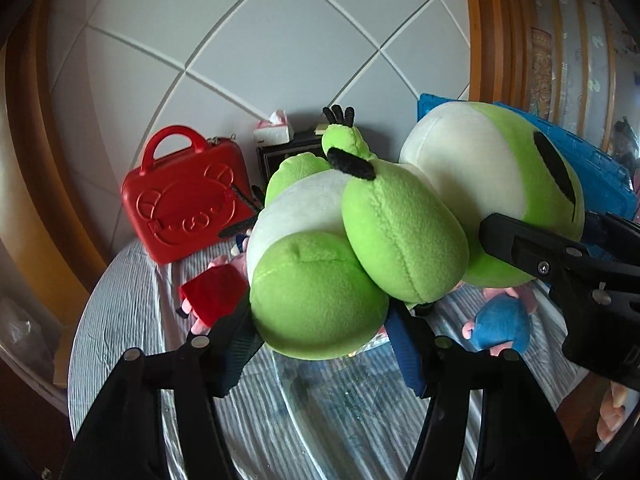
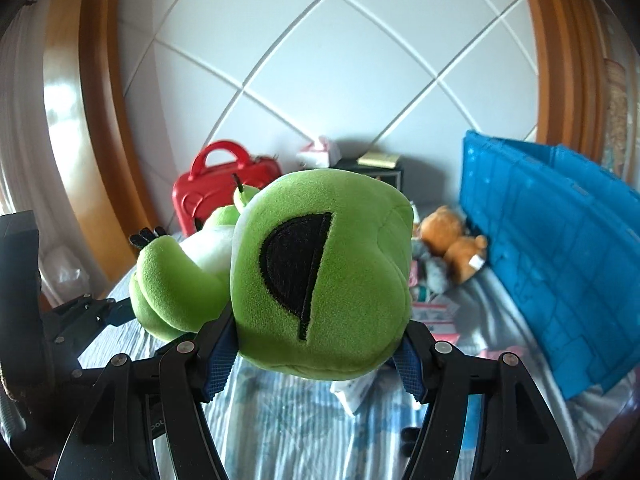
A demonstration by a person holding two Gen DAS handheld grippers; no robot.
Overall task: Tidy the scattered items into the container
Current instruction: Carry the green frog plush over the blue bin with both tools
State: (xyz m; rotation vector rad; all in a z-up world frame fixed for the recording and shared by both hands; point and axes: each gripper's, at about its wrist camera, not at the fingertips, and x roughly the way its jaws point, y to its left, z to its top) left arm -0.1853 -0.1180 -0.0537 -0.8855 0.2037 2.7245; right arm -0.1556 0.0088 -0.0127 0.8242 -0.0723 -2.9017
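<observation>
The green plush frog [image 1: 360,240] hangs above the bed [image 2: 288,412], clamped between both tongs. The left tongs [image 1: 320,340] grip its near foot, and the right tongs [image 2: 316,356] grip its head. The blue crate [image 2: 552,240] stands far right.

Blue crate [image 2: 560,248] cut off at right, pink plush [image 1: 504,320] half-hidden (behind frog [image 1: 360,240])

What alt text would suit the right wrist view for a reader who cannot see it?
The right hand-held gripper clamps the head of a green frog plush, held in the air above a striped bedcover. Behind it a blue crate stands at right, with a brown teddy bear beside it and a red case against the wall.
</observation>
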